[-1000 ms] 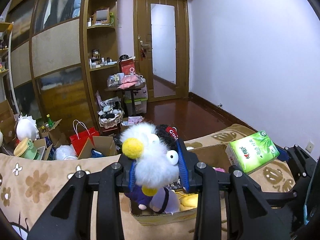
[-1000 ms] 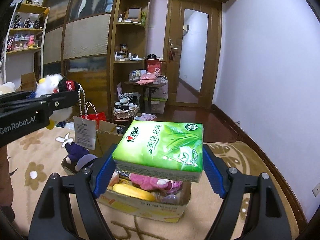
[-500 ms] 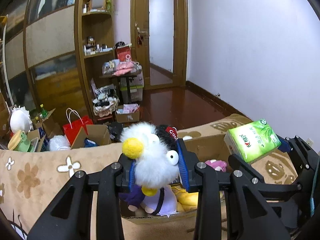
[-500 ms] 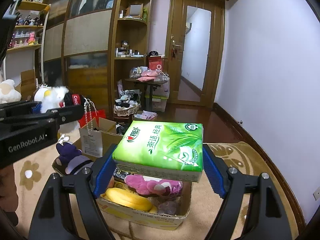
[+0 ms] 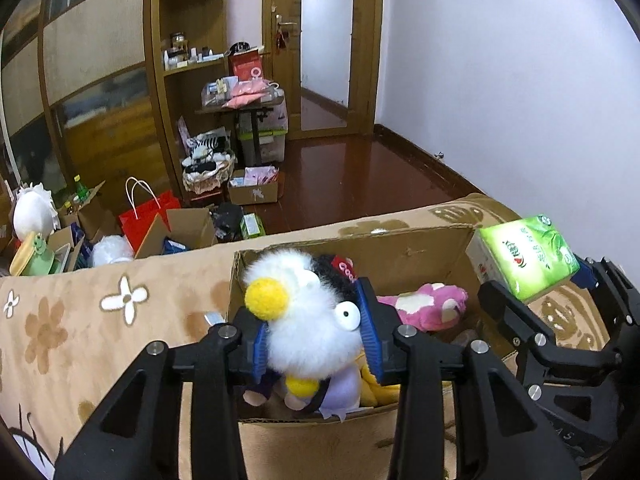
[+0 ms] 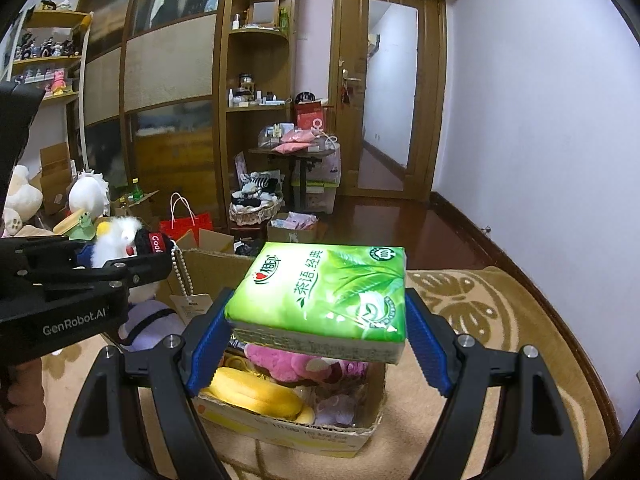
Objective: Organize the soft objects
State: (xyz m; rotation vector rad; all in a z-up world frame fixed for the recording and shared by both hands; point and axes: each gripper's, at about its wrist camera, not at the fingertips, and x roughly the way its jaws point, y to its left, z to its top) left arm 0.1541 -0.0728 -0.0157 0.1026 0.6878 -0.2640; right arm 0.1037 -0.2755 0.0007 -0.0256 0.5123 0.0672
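The left gripper [image 5: 312,344] is seen over the open cardboard box [image 5: 408,248], its blue pads [image 5: 369,336] set against the head of a fluffy white plush bird [image 5: 308,320]; the jaws are opening, with the toy between them and its purple body hanging into the box. A bead chain with a paper tag [image 6: 188,304] is seen dangling from the toy. The right gripper [image 6: 316,344] is held wide around a green tissue pack [image 6: 324,296], which is clamped flat between its blue pads above the box. Inside the box a pink plush [image 6: 296,364] and a yellow plush [image 6: 256,396] are lying. The box is placed on a beige flowered blanket [image 5: 80,320]
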